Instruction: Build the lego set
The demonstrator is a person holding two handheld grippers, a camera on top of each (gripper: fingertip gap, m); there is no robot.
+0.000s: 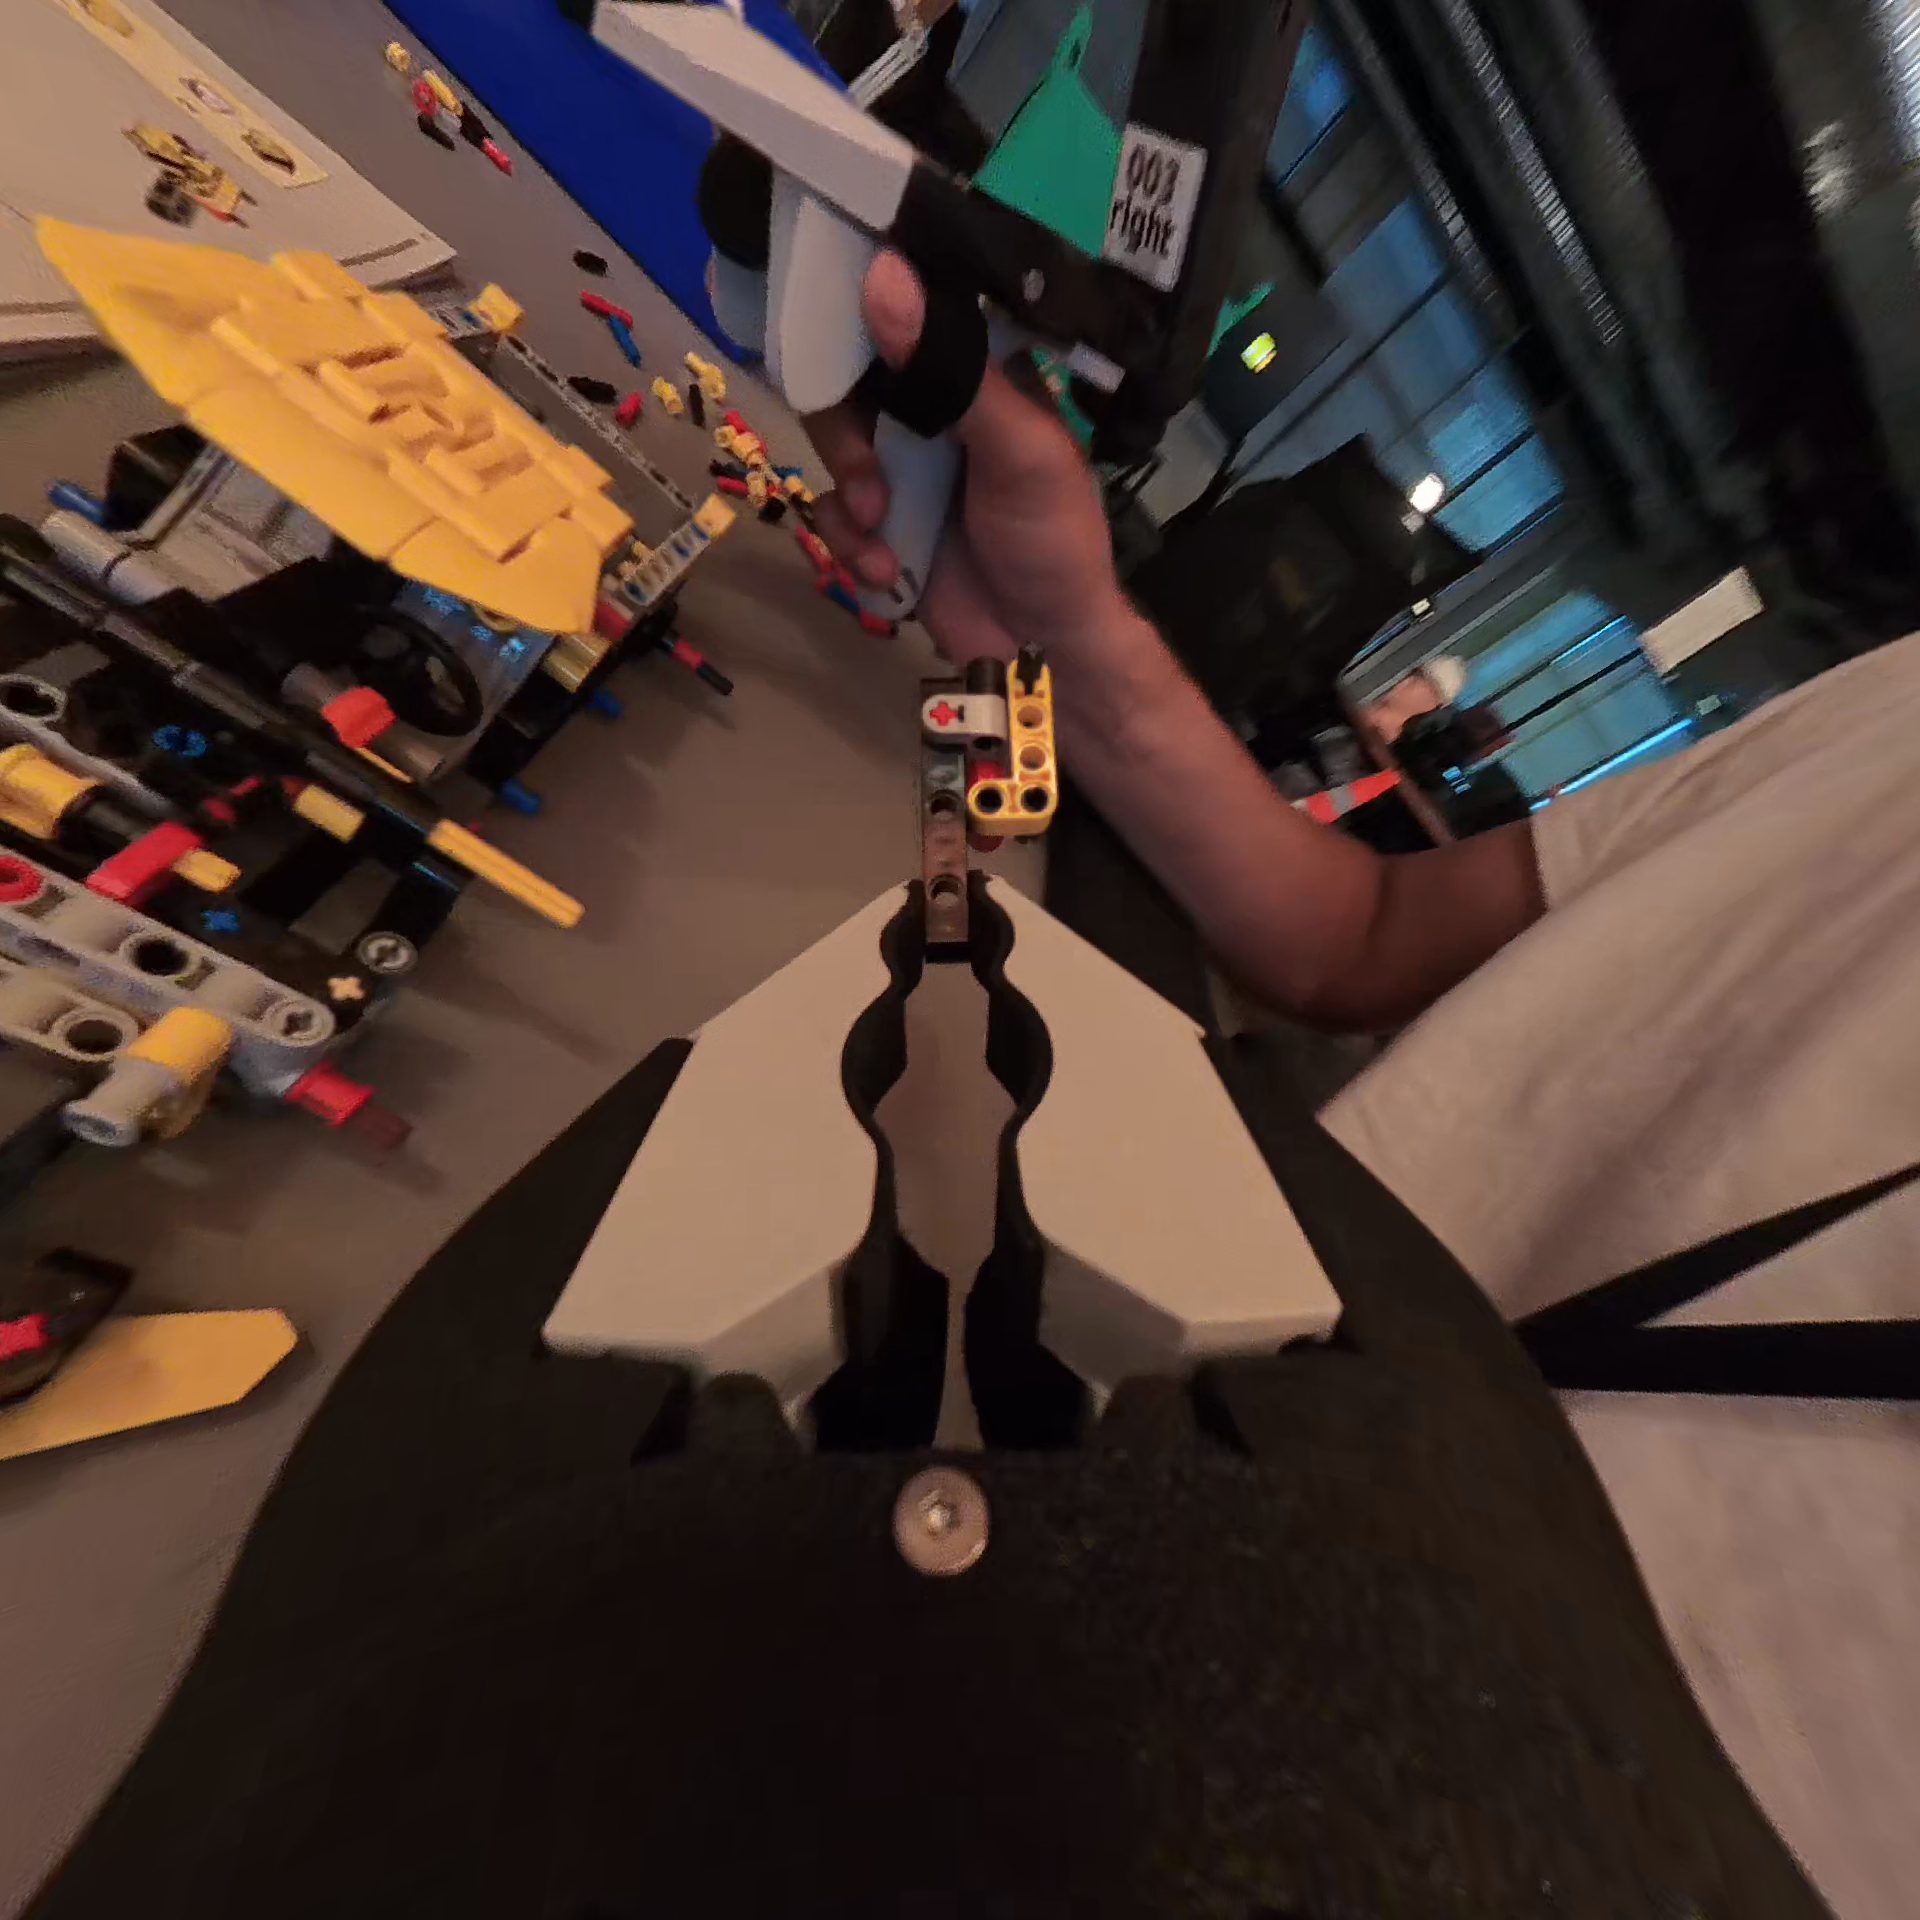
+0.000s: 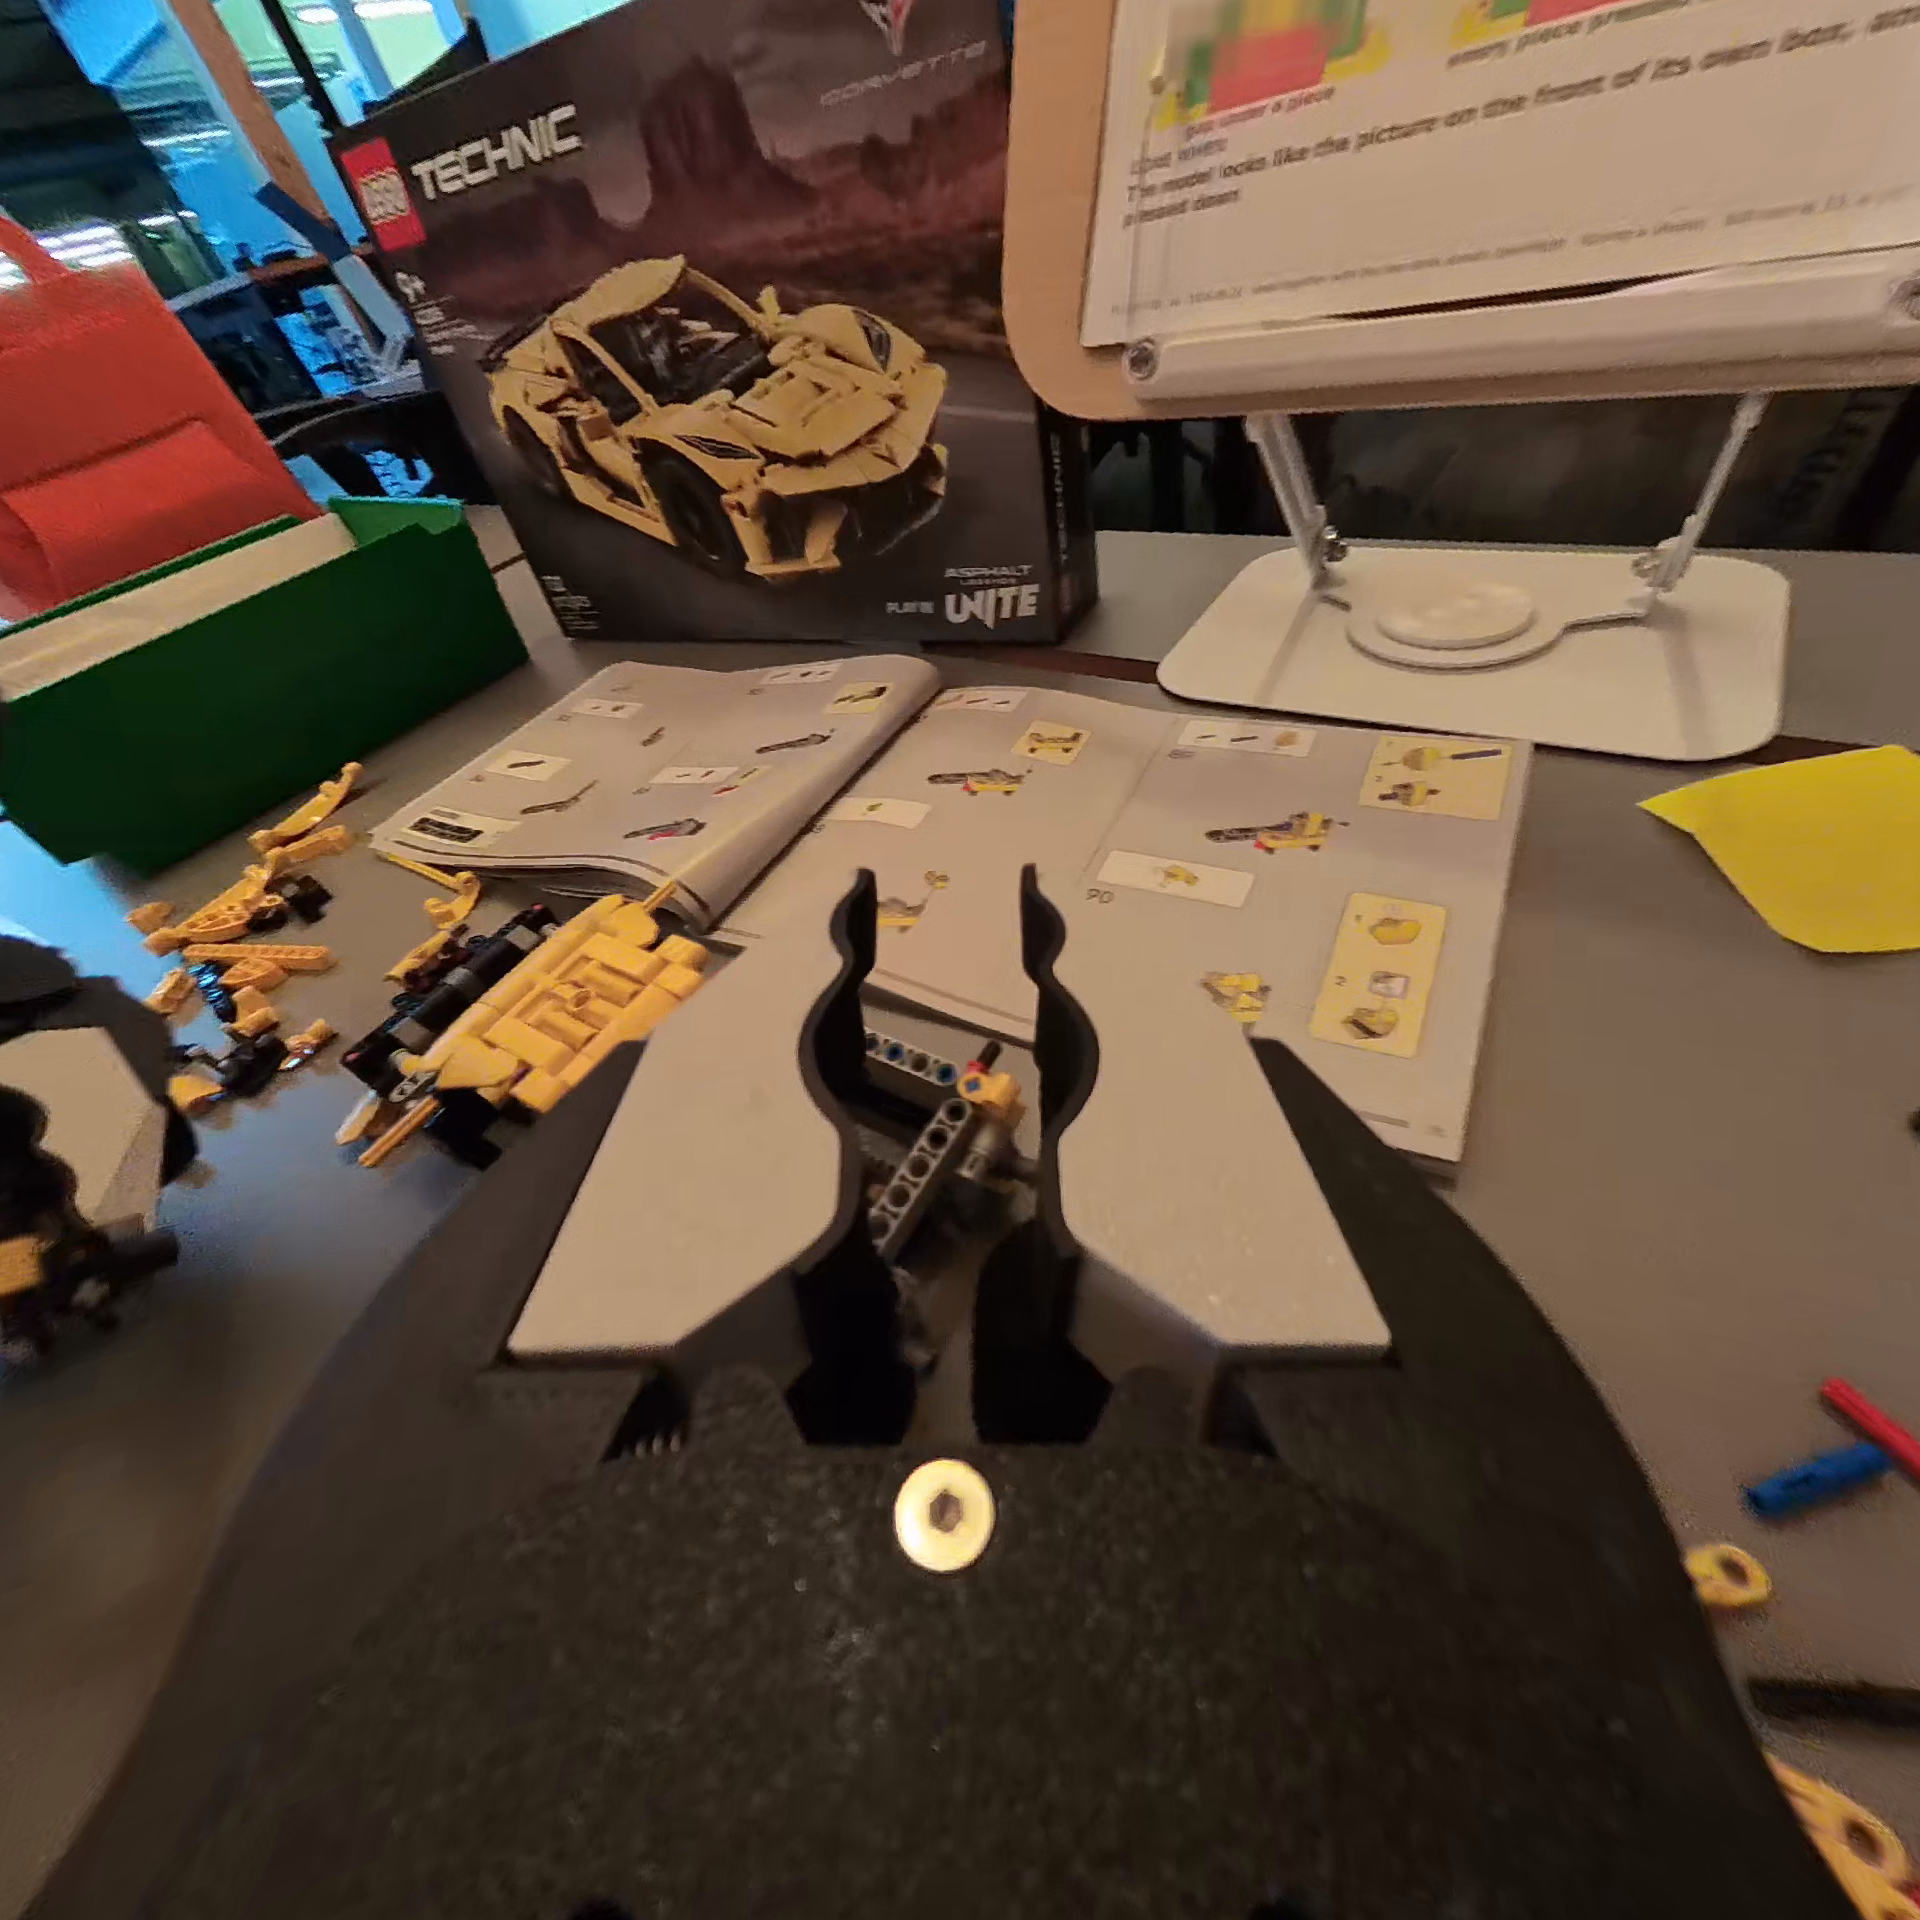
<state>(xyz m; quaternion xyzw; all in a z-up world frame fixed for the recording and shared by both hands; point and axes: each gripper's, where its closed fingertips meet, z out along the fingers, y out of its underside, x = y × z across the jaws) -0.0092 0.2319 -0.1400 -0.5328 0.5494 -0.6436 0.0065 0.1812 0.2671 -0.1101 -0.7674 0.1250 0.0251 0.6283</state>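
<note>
My left gripper [image 1: 945,909] is shut on the dark beam of a small sub-assembly [image 1: 992,758] with a yellow L-shaped beam and a white connector, held above the table. The part-built car [image 1: 260,727], with its yellow panel section [image 1: 353,416], lies to its left. My right gripper [image 2: 944,883] is open and empty, above a grey beam and a yellow piece [image 2: 940,1132] of the model. The open instruction booklet [image 2: 1143,831] lies just beyond it. A hand [image 1: 997,520] holds the right gripper's handle.
The set's box [image 2: 727,364] stands behind the booklet, with a white document stand [image 2: 1475,644] to its right. A green box [image 2: 260,665] and loose yellow parts [image 2: 239,935] are at the left. Small pins [image 2: 1813,1475] and a yellow sheet [image 2: 1808,842] lie at the right. The left gripper's tips are roughly 20 cm from the right gripper's. My right gripper is the nearer one to the yellow piece [image 2: 940,1132]: about 6 cm, against 20 cm.
</note>
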